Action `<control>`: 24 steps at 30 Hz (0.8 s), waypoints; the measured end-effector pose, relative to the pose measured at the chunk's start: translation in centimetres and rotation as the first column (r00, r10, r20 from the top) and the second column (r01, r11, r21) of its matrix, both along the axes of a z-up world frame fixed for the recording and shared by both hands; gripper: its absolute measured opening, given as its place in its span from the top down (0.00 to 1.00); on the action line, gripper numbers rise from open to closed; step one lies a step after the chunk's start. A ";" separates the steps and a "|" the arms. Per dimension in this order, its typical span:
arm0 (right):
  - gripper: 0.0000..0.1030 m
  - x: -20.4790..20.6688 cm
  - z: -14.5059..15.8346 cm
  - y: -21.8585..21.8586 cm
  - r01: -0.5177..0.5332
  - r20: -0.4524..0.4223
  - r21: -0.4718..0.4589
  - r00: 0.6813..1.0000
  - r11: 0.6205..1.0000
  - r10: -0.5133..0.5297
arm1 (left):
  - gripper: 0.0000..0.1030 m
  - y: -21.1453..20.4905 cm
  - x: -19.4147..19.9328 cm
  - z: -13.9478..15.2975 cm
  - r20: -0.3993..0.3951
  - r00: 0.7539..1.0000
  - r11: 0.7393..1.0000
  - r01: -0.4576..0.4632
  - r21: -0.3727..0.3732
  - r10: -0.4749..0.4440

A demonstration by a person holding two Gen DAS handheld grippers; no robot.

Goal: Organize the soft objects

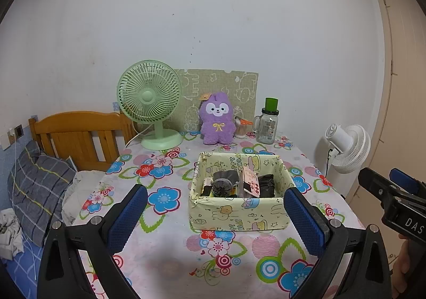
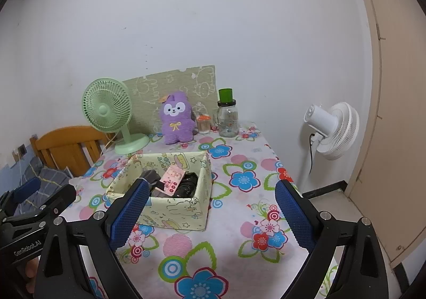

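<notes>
A pale yellow cartoon-print box (image 1: 237,215) sits open-topped at the middle of the flower-print tablecloth (image 1: 165,267), and inside it lie several dark rolled soft items (image 1: 225,183), with a pink-labelled clear packet (image 1: 250,181) standing between them and another dark bundle (image 1: 267,185) at its 3 o'clock. From the box, at 12 o'clock near the wall, a purple plush toy (image 1: 217,122) sits upright on the cloth, apart from the box. At the toy's 9 o'clock stands a green desk fan (image 1: 150,102); at its 3 o'clock are a small orange-lidded container (image 1: 241,128) of thin sticks and, just beyond, a glass mug jar (image 1: 267,126) with a green cap, its contents unclear. The left gripper (image 1: 215,215) hovers above the near part of the table with its blue-padded fingers (image 1: 127,215) spread wide, holding nothing and touching nothing; the box appears between them in the left wrist view. The right gripper (image 2: 210,212) is likewise spread wide and empty, at the box's 4 o'clock, its left pad (image 2: 129,215) overlapping the box's near corner in the right wrist view, though contact cannot be told. A white floor fan (image 2: 332,130) stands off the table at 2 o'clock.
</notes>
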State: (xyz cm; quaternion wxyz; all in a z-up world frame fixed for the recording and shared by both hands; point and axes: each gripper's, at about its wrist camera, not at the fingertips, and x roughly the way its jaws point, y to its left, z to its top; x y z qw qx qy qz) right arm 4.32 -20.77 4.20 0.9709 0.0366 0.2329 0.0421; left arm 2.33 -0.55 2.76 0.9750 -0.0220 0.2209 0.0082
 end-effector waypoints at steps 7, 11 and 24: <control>0.06 -0.1 0.2 0.4 -0.006 0.003 -0.008 1.000 1.000 0.006 | 0.00 0.1 -0.1 0.0 -0.001 1.000 1.000 -0.003 0.000 0.003; 0.05 -0.1 0.3 0.5 -0.004 0.005 -0.009 1.000 1.000 0.004 | 0.00 0.1 -0.2 0.0 -0.001 1.000 1.000 -0.003 -0.001 0.003; 0.05 0.1 0.2 0.8 -0.013 0.004 -0.019 1.000 1.000 0.013 | 0.00 0.1 -0.2 0.1 -0.002 1.000 1.000 -0.001 0.001 0.001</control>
